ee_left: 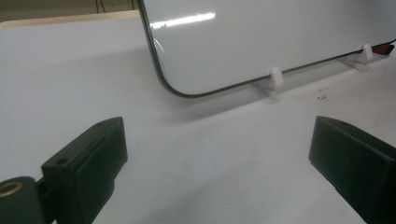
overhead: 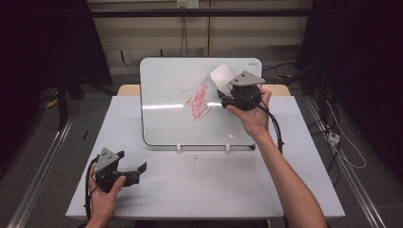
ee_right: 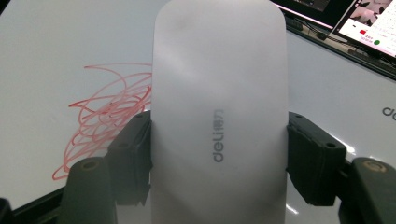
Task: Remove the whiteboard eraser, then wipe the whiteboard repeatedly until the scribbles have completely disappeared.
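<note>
A whiteboard (overhead: 166, 90) leans upright on small white feet at the back of the table, with a red scribble (overhead: 198, 99) near its middle. My right gripper (overhead: 223, 95) is shut on a white board eraser (overhead: 220, 76), which I hold against the board just right of the scribble. In the right gripper view the eraser (ee_right: 219, 93) stands between both pads with the scribble (ee_right: 102, 121) to its left. My left gripper (overhead: 135, 170) rests open near the table's front left corner, with nothing between its fingers. In the left gripper view the whiteboard's lower corner (ee_left: 187, 70) lies ahead.
The white table (overhead: 209, 185) stretches between the board's feet and the front edge. Cables (overhead: 340, 147) trail over the floor at the right. Dark curtains hang on both sides. A monitor (ee_right: 355, 23) shows behind the board in the right gripper view.
</note>
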Motion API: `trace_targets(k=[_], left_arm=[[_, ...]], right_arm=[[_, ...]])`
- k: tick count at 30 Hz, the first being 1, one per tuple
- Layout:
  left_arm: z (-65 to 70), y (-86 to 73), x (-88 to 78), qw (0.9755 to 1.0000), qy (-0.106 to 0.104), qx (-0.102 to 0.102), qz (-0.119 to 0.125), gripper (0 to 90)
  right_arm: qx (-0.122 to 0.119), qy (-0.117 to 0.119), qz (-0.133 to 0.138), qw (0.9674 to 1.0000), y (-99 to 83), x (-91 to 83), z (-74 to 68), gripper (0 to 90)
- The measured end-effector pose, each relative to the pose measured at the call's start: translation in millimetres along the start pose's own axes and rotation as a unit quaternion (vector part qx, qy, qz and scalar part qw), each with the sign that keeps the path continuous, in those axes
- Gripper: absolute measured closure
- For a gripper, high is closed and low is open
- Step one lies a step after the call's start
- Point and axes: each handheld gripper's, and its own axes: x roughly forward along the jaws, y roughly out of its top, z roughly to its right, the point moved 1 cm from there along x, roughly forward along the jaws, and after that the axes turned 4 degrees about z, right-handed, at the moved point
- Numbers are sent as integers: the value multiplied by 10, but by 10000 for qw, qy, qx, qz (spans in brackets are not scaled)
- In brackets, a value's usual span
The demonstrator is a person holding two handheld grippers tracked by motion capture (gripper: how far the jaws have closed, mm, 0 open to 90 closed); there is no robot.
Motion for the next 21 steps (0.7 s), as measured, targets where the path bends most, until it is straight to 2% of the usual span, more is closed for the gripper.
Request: trace_targets(k=[3,5,7,15,20,21], left_arm=[[1,-3,1,10000,2,12,-7,43],[-6,-14,5,9998,-92,-148,-38,43],[-9,-12,6,10000,-31,-52,-49,43],[-9,-28,-20,10000,-38,-64,-55,43],[-21,-28,-19,10000,-29,-39,-53,43],[-21,-28,-18,10000,-12,-38,-74,44]], right_arm=[[-110,28,1,9999,12,20,-40,317],[-133,32,1,9999,17,31,-56,317],[-237,51,-34,9997,22,66,-96,317],[-417,126,-62,9990,100,181,-181,317],[-462,97,-77,9989,139,242,-210,317],[-531,64,-111,9985,155,280,-232,317]])
